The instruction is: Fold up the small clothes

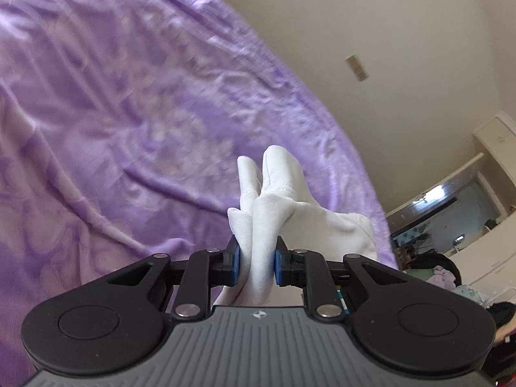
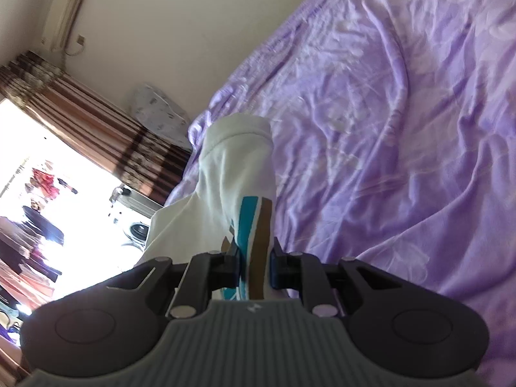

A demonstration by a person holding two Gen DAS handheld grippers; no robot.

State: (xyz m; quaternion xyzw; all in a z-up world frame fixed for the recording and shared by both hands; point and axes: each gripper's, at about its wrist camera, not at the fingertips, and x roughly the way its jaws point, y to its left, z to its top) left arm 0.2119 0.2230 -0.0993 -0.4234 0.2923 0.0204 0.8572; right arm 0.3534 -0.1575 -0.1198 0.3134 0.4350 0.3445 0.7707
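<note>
A white sock point(image 1: 274, 200) is pinched in my left gripper point(image 1: 257, 262), whose jaws are shut on its bunched fabric, held above the purple bedspread point(image 1: 129, 113). In the right wrist view my right gripper point(image 2: 256, 267) is shut on the white sock's other end point(image 2: 232, 174), the part with teal and brown stripes point(image 2: 254, 225). The sock hangs in the air between the two grippers over the bedspread point(image 2: 387, 113). How the sock's middle lies is hidden.
The wrinkled purple bedspread covers the bed in both views. A cream wall point(image 1: 387, 32) lies beyond it. A striped curtain point(image 2: 96, 122), a bright window, an air conditioner point(image 2: 66, 9) and a washing machine point(image 2: 135, 222) are at the right view's left side.
</note>
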